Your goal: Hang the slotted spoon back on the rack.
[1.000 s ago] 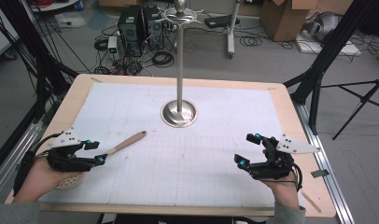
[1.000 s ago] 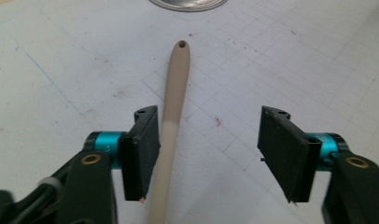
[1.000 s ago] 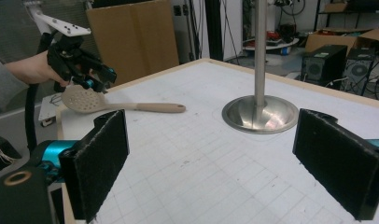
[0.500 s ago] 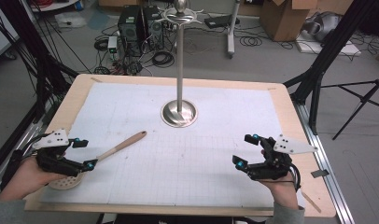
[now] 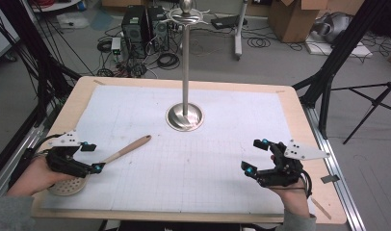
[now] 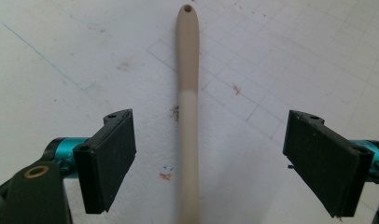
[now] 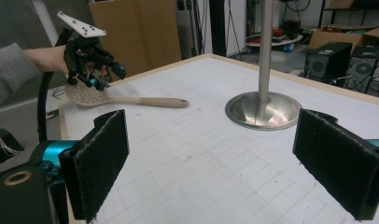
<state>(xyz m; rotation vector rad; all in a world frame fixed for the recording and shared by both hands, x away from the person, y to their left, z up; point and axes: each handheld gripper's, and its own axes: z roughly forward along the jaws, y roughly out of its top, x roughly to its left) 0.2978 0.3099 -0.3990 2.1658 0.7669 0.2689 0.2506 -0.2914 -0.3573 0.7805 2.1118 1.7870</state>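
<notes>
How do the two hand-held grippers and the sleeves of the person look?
Both the left gripper and the right gripper have black bodies, teal accents near the jaws, and a pale grey three-cornered plate on top. The flat rectangular black pads look rough. A black cable trails from the left one. The sleeves are grey.

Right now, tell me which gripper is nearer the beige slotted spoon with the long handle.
Left. The left gripper straddles the beige slotted spoon handle, pads apart from it. The right gripper hovers far across the table.
</notes>
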